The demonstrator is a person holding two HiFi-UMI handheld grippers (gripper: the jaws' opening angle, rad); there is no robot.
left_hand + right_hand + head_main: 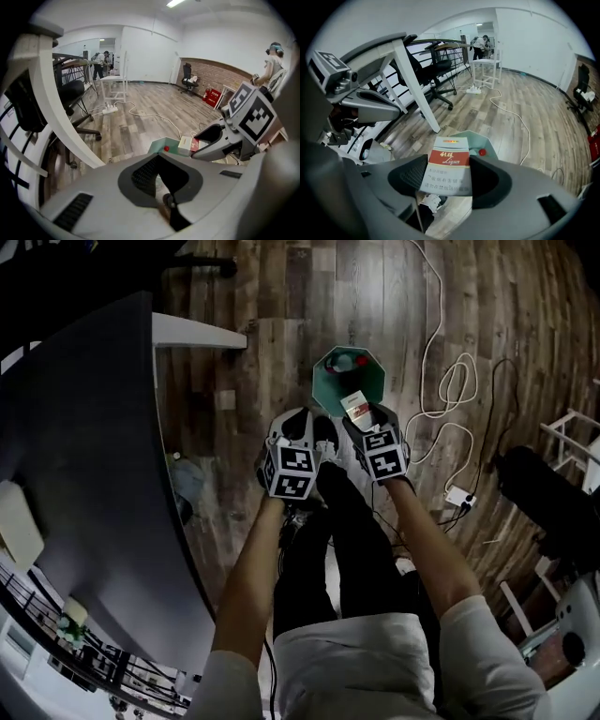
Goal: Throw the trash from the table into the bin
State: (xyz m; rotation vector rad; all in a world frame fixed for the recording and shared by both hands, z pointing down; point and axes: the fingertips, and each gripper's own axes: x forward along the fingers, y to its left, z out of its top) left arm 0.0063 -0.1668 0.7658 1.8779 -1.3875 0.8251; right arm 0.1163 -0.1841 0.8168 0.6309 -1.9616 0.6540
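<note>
i'm looking down on both grippers held out side by side over the wooden floor [253,362]. the right gripper [366,418] is clamping a white and red cigarette pack [449,164] between its jaws, the printed face turned toward its camera and the top end sticking out past the jaw tips. from the head view the pack is hanging over the near edge of the teal bin [323,385], which is standing on the floor just ahead of the person's feet. a small red thing [482,152] is lying inside the bin. the left gripper [161,176] is carrying nothing, its jaws standing apart with only floor showing between them. the dark table [84,474] is running along the left.
</note>
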